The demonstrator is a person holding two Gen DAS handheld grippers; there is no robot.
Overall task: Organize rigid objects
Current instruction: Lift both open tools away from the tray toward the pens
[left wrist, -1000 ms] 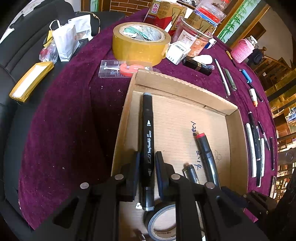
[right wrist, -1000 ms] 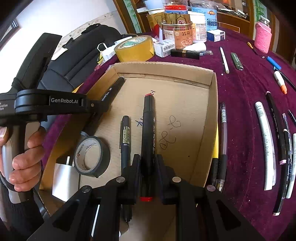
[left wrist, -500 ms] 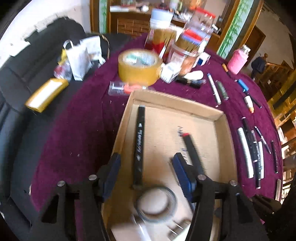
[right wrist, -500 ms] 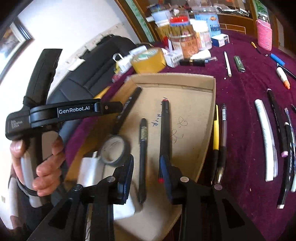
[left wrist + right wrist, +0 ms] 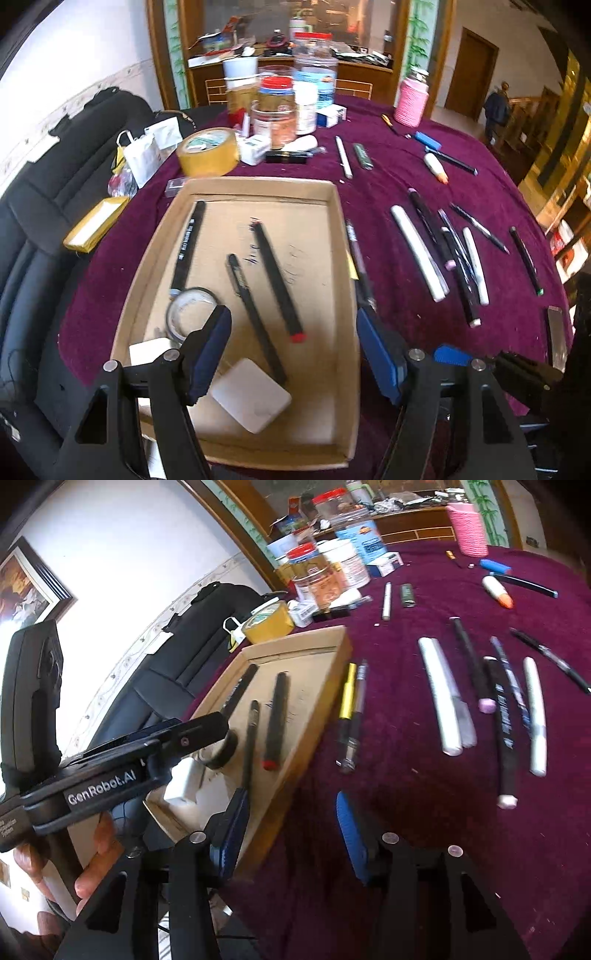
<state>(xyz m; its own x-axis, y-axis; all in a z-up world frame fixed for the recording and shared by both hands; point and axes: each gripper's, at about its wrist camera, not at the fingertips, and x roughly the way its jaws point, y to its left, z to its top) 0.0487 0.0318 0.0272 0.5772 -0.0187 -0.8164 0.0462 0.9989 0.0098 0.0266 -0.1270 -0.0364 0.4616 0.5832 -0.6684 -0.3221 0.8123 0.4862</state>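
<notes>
A purple cloth [image 5: 388,192] covers the table in the left wrist view, bearing a cardboard tray [image 5: 334,236]. The left gripper [image 5: 293,350] hangs over it, jaws just opened wide, nothing between them; the red-tipped marker [image 5: 275,280] lies loose inside.

In the right wrist view the right gripper [image 5: 290,834], jaws likewise just spread and empty, faces loose pens [image 5: 496,716] on cloth. They look light, stiff, prone to roll; grip mid-barrel.

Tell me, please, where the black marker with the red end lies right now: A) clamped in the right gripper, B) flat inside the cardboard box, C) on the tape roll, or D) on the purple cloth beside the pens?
B: the black marker with the red end lies flat on the floor of the cardboard box, free of both grippers.
</notes>
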